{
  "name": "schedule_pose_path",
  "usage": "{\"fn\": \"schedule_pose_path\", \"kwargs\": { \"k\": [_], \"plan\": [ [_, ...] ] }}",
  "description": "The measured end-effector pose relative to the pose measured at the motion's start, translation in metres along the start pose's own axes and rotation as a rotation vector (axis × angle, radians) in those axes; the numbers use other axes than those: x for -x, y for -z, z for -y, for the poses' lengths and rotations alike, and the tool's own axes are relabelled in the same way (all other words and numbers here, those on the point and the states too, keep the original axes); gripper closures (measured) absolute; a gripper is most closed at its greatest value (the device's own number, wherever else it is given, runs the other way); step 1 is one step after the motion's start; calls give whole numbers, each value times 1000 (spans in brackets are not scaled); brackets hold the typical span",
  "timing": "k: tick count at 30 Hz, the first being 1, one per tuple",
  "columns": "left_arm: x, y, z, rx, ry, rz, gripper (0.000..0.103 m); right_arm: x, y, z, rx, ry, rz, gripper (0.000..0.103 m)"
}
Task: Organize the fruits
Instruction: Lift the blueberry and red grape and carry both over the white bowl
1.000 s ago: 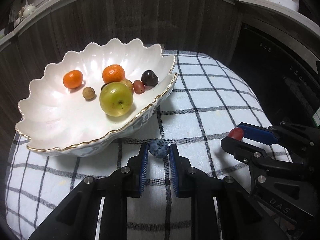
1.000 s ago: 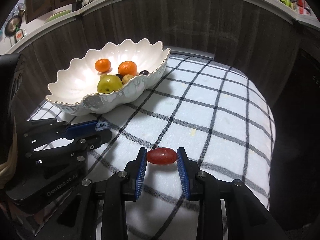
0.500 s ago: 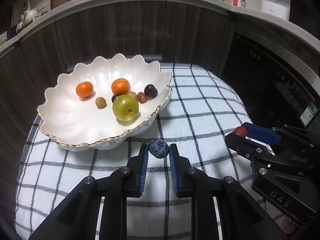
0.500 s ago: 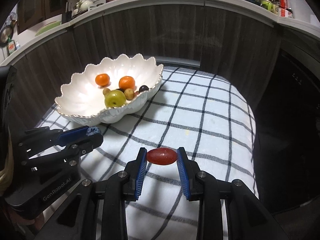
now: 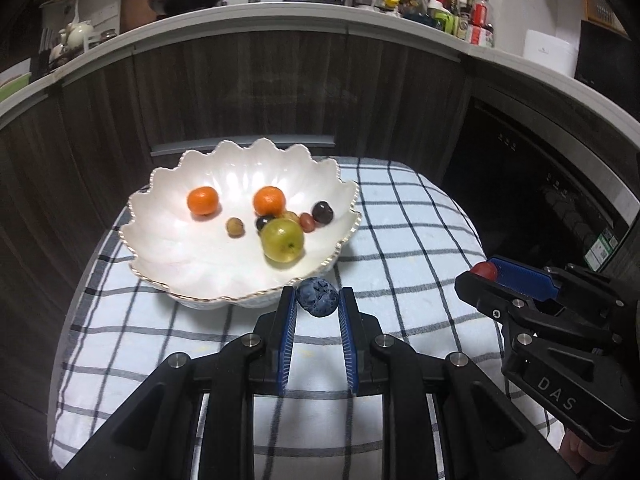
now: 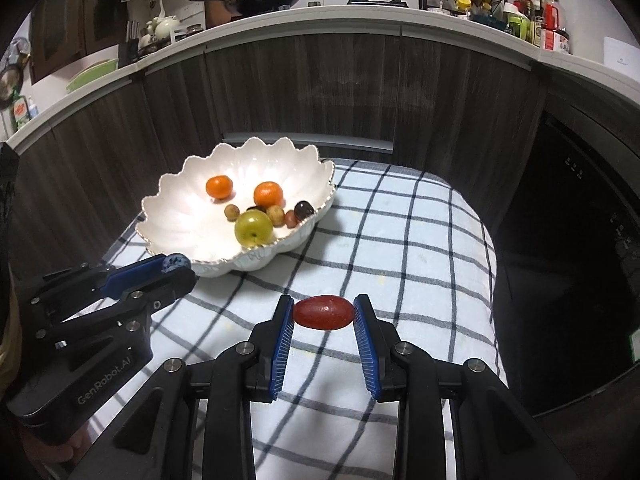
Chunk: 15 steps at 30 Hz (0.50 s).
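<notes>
the left gripper (image 5: 318, 300) is clamped on a dark blueberry (image 5: 318, 297), pinched at the very tips of its blue pads and held above the checked cloth (image 5: 400, 240), just in front of the near rim of the scalloped white bowl (image 5: 168, 256). the right gripper (image 6: 323, 312) is clamped on a red oval grape tomato (image 6: 323, 312), which lies crosswise between its fingertips, above the cloth and well to the right of the bowl. in the left view the right gripper sits off to the right, apart from the left one. inside the bowl lie two small oranges (image 5: 203, 201), a green apple (image 5: 282, 239), a dark plum-like fruit (image 5: 322, 212) and a few small brownish fruits (image 5: 235, 227). behind the cloth stand dark wood cabinet fronts (image 5: 280, 92) under a white counter.
</notes>
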<state>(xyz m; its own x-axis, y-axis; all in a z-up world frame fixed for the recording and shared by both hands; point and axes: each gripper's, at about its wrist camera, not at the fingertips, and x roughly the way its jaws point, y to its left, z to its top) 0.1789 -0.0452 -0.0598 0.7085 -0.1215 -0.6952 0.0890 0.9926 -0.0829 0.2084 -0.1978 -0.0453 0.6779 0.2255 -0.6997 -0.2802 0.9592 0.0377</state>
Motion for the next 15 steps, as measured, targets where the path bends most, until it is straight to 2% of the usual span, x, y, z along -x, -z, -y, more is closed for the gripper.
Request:
{"fn": "schedule_pose_path", "kwargs": {
  "k": [15],
  "plan": [
    [7, -23, -63, 84, -66, 38, 81, -8, -40, -46, -4, 2, 30, 71]
  ]
}}
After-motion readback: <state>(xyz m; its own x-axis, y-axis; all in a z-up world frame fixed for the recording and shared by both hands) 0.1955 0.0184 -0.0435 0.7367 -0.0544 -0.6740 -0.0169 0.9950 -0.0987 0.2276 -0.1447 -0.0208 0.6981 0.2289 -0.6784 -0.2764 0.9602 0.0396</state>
